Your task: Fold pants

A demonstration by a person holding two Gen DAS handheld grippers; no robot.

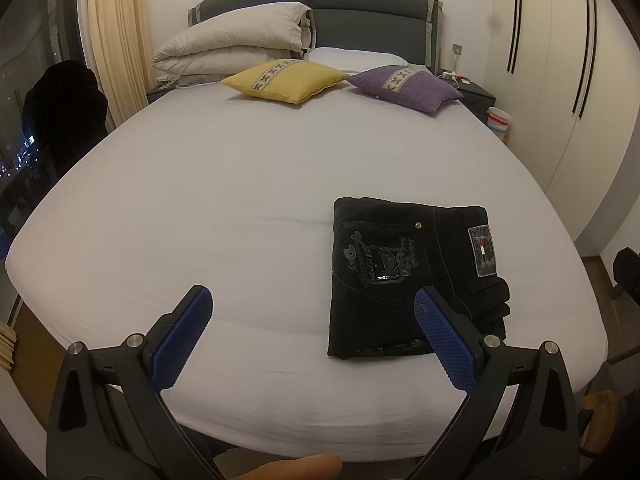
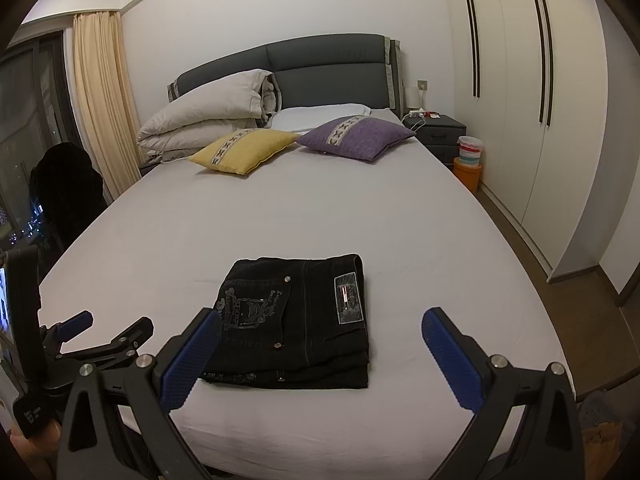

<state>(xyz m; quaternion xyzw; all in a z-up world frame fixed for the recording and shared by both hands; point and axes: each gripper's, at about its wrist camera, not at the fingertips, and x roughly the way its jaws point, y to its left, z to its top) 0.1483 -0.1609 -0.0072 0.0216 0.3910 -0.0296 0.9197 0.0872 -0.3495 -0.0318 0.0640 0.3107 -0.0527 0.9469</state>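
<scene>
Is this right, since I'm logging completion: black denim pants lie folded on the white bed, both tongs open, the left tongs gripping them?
Not quite. The left tongs grip nothing; the left wrist view shows them open above the white bed, beside the folded black denim pants. The right tongs are open too.

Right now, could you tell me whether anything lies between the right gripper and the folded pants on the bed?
Nothing visible does. The right gripper is open and empty, and the black pants lie folded on the bare sheet of the bed just ahead of its fingers. The cushions sit far back by the headboard.
</scene>
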